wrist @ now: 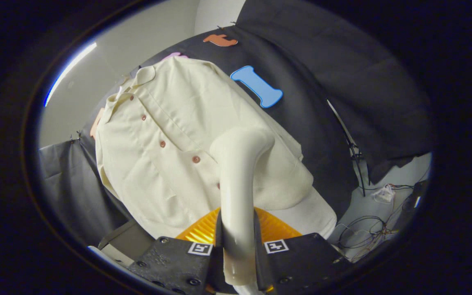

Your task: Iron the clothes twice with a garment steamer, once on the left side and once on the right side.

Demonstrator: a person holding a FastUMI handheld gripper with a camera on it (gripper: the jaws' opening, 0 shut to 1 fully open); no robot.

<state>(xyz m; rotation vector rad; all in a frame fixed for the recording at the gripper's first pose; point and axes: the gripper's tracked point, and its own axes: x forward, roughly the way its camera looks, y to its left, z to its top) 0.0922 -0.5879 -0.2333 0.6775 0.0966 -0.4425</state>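
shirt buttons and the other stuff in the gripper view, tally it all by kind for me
Cream button-up shirt, hanging against the black cloth wall: 1
Round brown buttons seen on its placket: 4
White curved garment steamer handle, gripper shut on it, head against the shirt: 1
Orange ribbed part just behind the fingers: 1
Total: 7

Tool [237, 241] tilted, both fingers [218, 233] clamped on the steamer handle [238, 192].

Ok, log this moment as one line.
tongs: shut on steamer handle | steamer head: against shirt, beside the buttons | shirt: hanging
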